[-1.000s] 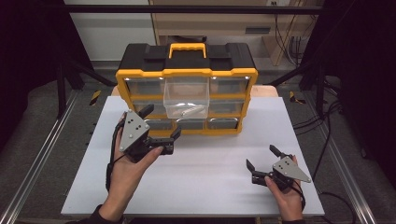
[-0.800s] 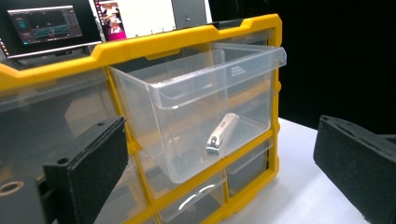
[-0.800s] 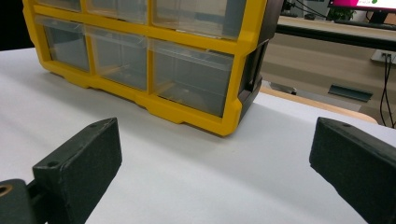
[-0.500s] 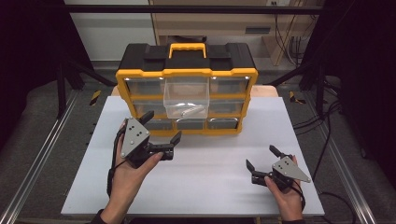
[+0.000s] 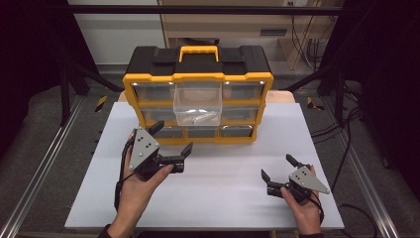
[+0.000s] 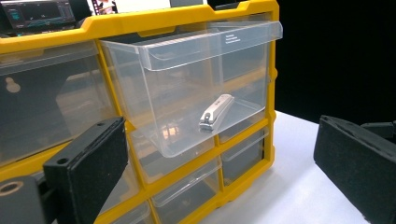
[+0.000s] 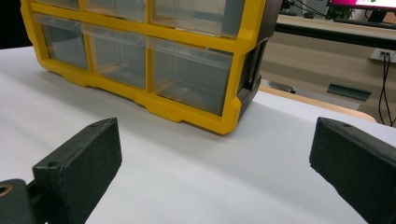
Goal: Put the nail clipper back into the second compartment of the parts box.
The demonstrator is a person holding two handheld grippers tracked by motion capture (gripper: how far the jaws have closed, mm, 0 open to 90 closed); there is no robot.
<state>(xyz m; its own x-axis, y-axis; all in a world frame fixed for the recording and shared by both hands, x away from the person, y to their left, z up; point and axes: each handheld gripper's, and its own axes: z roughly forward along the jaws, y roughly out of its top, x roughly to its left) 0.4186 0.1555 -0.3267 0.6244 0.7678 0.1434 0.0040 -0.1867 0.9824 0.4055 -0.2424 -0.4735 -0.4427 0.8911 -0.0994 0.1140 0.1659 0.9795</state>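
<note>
Jaws spread wide, left gripper (image 5: 171,141) sits lower left of the pulled-out drawer (image 5: 197,103), nearer its nail clipper (image 6: 216,111) than right gripper (image 5: 278,169).

Grey floor (image 5: 44,129), dark surroundings, wooden cabinet (image 5: 233,22)

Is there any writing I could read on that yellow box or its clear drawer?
None can be read.
Pulled-out clear drawer: small white print on its front lip, too blurred to read.
Yellow organizer: no label visible.
Screens behind it: content too small to read.
</note>
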